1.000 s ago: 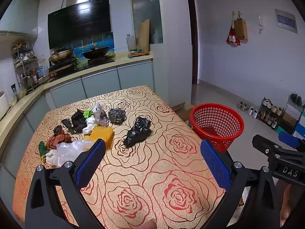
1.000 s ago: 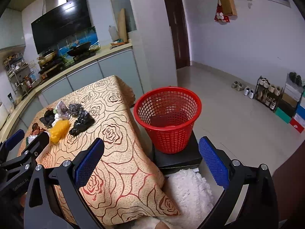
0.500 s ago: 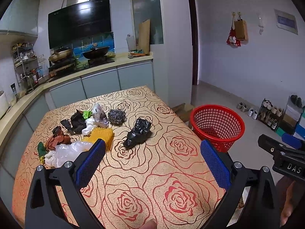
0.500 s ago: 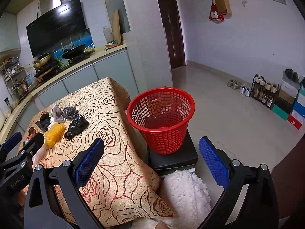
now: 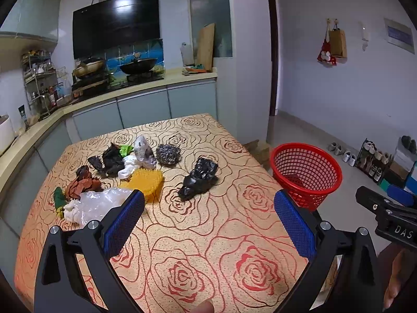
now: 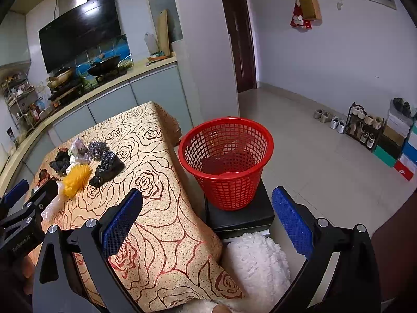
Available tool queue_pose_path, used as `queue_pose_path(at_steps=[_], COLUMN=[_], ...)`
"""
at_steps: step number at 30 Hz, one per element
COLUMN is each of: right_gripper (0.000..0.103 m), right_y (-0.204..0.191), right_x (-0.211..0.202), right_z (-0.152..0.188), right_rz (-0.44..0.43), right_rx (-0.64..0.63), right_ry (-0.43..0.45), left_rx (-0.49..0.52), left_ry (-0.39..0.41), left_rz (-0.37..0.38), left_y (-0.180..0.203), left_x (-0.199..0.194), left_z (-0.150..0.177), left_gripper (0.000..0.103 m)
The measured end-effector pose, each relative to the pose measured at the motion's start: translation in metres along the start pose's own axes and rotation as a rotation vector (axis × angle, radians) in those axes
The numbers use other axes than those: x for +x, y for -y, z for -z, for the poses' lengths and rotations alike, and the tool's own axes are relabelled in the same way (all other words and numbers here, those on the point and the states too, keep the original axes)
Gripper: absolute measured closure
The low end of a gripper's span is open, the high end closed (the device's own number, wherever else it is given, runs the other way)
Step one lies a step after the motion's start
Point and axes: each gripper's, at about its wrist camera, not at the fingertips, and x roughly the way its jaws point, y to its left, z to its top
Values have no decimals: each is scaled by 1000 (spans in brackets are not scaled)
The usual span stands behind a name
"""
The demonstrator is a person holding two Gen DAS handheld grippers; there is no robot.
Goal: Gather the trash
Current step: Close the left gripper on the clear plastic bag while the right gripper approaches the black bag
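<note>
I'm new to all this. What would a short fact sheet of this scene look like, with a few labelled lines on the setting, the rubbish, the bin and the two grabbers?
setting: kitchen, table under a rose-patterned orange tablecloth
trash: crumpled black plastic bag, yellow spiky brush, steel wool scourer, clear plastic bag, other scraps, all lying on the cloth
bin: red mesh plastic basket beside the table, on a black box
left gripper: open, above the cloth, holding nothing
right gripper: open, holding nothing
</note>
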Motion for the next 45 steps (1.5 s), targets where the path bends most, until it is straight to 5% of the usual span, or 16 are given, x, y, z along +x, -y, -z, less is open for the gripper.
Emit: queue_pose_path(at_steps=[13,27,45], right_gripper=[6,6,6], right_y=[-38,-78,-120], right_x=[25,83,126], right_z=[-16,-22,-36], right_rz=[-57,-106,-164], right_rx=[-108,-175,-221], right_ry=[16,-103,-178], left_rx=[-94,-222,-172], left_ry=[-44,-125,-237], left_rz=[-94,-235,-161], left_y=[-66,-181,-181], left_x=[24,39,107], left_z=[4,29,19], left_gripper=[7,7,7])
